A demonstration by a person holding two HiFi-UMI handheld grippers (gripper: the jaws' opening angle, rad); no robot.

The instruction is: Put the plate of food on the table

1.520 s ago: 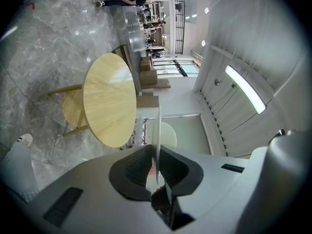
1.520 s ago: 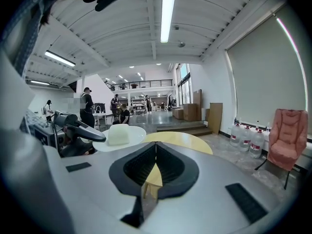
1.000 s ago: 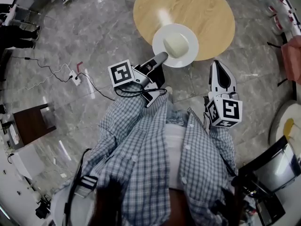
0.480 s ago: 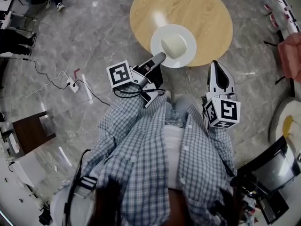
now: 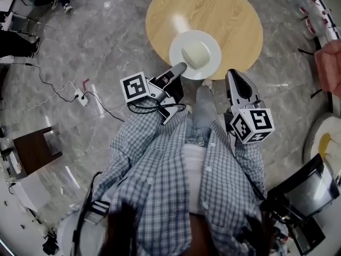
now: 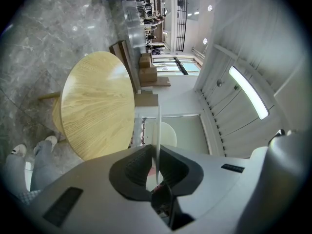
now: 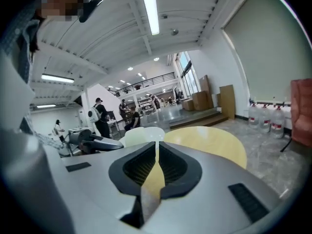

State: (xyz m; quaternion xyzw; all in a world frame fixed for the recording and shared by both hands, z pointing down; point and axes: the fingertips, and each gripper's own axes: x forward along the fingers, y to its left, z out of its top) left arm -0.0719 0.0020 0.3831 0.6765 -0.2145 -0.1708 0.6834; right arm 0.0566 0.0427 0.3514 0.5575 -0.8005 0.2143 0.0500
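Head view: left gripper (image 5: pixel 181 66) has its jaws nipped on the near rim of a round white glossy plate (image 5: pixel 211 63). A pale rounded lump of food (image 5: pixel 195 52) sits mid-plate, just ahead of the tips. The plate lies over the near edge of a round light woodgrain table (image 5: pixel 229 15) that spreads beyond the claw; can't tell whether it rests on the wood or hangs above it. Right gripper (image 5: pixel 233 74) is pressed together and empty, with the plate near its tip on the left. Underfoot is a polished grey veined stone floor (image 5: pixel 96 36). Left gripper view: the ribbed black pads clamp the thin rim edge-on, the food pokes up beyond them, and the tabletop is off to the left of the jaws. Right gripper view: the jaws meet at the tip with nothing between them; plate and left gripper are ahead-left, the table ahead. Versus a second ago: the right gripper has come forward and rolled, now closer to the plate. The left grip is unchanged.
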